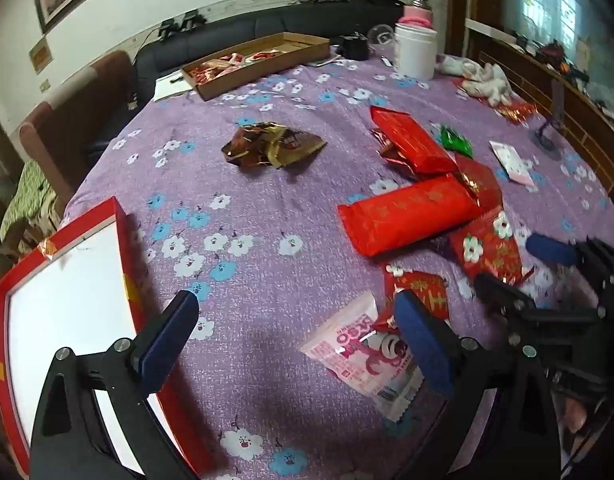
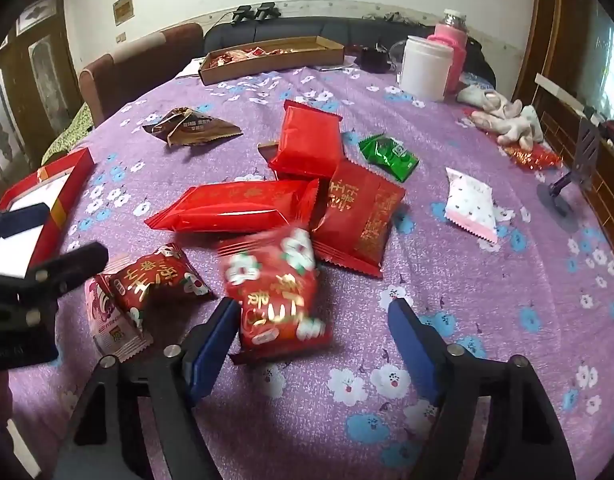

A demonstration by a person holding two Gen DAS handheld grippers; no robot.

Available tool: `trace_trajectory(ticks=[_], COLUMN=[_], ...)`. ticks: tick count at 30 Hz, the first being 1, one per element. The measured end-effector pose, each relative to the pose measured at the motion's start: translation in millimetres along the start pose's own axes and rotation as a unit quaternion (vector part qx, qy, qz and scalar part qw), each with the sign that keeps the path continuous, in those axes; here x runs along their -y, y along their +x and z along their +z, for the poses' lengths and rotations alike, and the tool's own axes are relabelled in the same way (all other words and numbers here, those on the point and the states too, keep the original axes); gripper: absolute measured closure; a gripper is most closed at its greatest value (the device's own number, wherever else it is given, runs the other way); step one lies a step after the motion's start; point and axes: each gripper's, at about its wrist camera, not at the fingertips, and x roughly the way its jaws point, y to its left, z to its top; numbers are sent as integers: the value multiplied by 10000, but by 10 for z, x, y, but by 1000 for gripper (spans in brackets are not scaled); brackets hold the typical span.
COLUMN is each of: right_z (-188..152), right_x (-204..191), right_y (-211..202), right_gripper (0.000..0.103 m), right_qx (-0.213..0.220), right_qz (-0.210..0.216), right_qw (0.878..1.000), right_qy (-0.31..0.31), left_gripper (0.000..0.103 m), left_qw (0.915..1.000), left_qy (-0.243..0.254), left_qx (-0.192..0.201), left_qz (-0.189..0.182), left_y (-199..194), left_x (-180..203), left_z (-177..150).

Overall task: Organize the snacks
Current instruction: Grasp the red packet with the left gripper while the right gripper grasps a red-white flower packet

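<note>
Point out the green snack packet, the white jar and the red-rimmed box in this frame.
green snack packet (image 2: 389,157): right wrist view, middle of the wrapper.
white jar (image 2: 424,67): right wrist view, front of its body.
red-rimmed box (image 1: 123,248): left wrist view, right-hand red wall.

Daylight scene, fairly bright but flat. Light comes from window (image 1: 547,4) at upper right of left wrist view, blown out there. Soft shadows only, dark patch on purple tablecloth (image 1: 267,240) under gripper fingers. Glare on shiny red packets (image 2: 235,204), foil glints too. Flowered red packet (image 2: 275,292) in right wrist view badly motion-smeared, print unreadable. Heavy fisheye bend: table edge curves, walls bow, corners vignette to black. Far clutter soft, kinda mushy.
</note>
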Motion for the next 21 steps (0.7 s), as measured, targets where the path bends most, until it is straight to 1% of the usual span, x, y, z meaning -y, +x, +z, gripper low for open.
trace_trajectory(ticks=[1, 3, 4, 7, 9, 10, 11, 13, 14, 15, 16, 17, 18, 21], right_z=[3, 3, 3, 1, -9, -20, -25, -51, -62, -80, -103, -102, -127, -151], right_x=[-8, -26, -34, -51, -32, -9, 14, 71, 105, 155, 212, 240, 287, 381], right_y=[11, 54, 74, 97, 90, 72, 63, 37, 25, 7, -13, -19, -36, -59], right_gripper=[26, 27, 30, 33, 40, 51, 54, 58, 58, 58, 59, 59, 59, 58], right_qx=[-9, -83, -128, -59, -6, 20, 13, 10, 3, -12, -16, -12, 11, 45], right_qz=[27, 151, 215, 166, 92, 43, 41, 49, -7, -37, -16, -4, 12, 164], right_qw=[10000, 9999, 9997, 9998, 10000, 10000, 10000, 9999, 9999, 9997, 9995, 9993, 9990, 9980], right_qy=[-3, 0, 8, -16, 26, 44, 71, 122, 150, 222, 319, 367, 437, 614], left_gripper=[4, 4, 4, 4, 4, 4, 4, 4, 4, 4, 4, 4, 4, 4], left_qw=[10000, 9999, 9998, 9984, 9978, 9974, 9972, 9965, 9958, 9955, 9953, 9945, 9941, 9920], left_qy=[42, 59, 90, 295, 326, 345, 361, 387, 380, 454, 532, 493, 529, 510], left_qx=[-10, 3, 27, 31, 27, 37, 37, 18, -115, -146, -185, -245, -293, -635], left_qz=[3, -122, -189, -484, -583, -624, -659, -739, -829, -817, -787, -891, -900, -967], left_y=[4, -13, -33, -77, -92, -103, -113, -127, -46, -31, 3, 9, 53, 163], left_x=[12, 22, 33, 96, 129, 148, 169, 231, 227, 257, 322, 339, 392, 503], left_z=[-22, -60, -81, -144, -149, -145, -138, -114, -38, -22, 1, 12, 25, 52])
